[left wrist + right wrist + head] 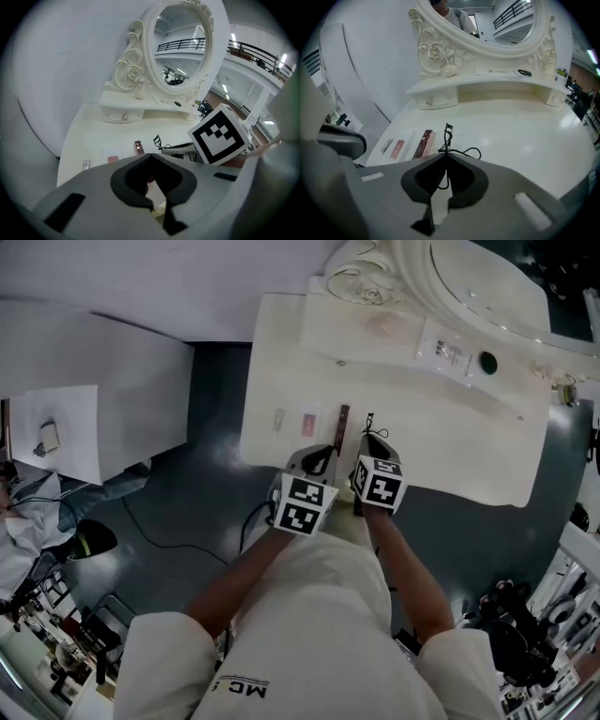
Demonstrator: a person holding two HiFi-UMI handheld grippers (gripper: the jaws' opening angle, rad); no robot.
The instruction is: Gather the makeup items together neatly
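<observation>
Loosely, eyelash curler point(447, 138), brown case point(423, 143) and pink palette point(397, 149) on the table point(525, 136).

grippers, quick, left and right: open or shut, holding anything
left gripper: shut, jaws together, nothing between them
right gripper: shut, nothing gripped; the eyelash curler lies on the table just beyond its tips

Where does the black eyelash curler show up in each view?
Head view: the eyelash curler lies near the dressing table's front edge, just right of the slim dark-red box.
Left gripper view: low centre, just right of that box.
Right gripper view: centre, just right of that box.
Shared landmark: the slim dark-red box, always immediately left of the curler.
</observation>
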